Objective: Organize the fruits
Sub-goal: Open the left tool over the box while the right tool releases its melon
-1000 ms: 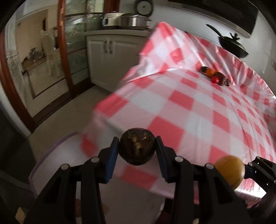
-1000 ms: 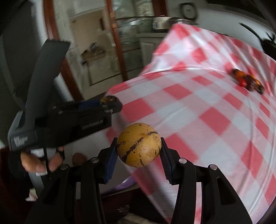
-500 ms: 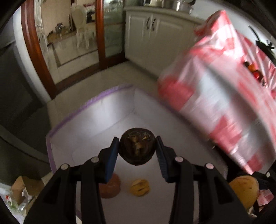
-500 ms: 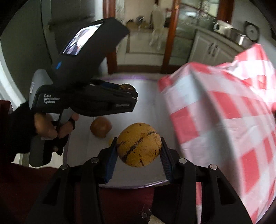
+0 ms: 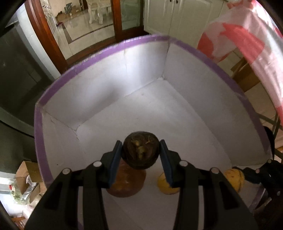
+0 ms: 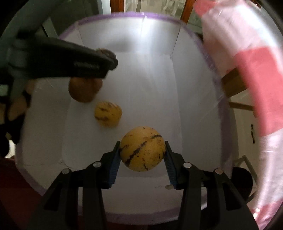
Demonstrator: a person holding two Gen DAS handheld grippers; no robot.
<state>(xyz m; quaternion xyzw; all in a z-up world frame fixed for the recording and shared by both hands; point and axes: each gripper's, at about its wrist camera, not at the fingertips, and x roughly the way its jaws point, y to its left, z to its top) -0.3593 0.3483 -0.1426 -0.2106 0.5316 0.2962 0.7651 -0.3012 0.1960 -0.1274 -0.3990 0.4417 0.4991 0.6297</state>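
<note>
My left gripper [image 5: 141, 154] is shut on a dark brown round fruit [image 5: 140, 152] and holds it over a white box with a purple rim [image 5: 99, 54]. My right gripper [image 6: 142, 150] is shut on a yellow fruit with dark streaks [image 6: 142, 148], also above the box [image 6: 194, 88]. On the box floor lie a brown fruit [image 5: 126, 184] [image 6: 82, 90] and a small yellow streaked fruit [image 5: 167, 184] [image 6: 107, 113]. The left gripper shows in the right wrist view [image 6: 113, 62], over the brown fruit. The right gripper's yellow fruit shows in the left wrist view [image 5: 233, 177].
The red and white checked tablecloth [image 5: 251, 35] [image 6: 254, 70] hangs beside the box on the right. Wooden furniture [image 5: 245, 77] stands under it. A wood-framed glass door [image 5: 88, 23] and white cabinets [image 5: 169, 14] lie beyond. Cardboard and bags [image 5: 26, 184] lie left of the box.
Both grippers have swung from over the table down and left to above the box, each still holding its fruit. The box now fills both views.
</note>
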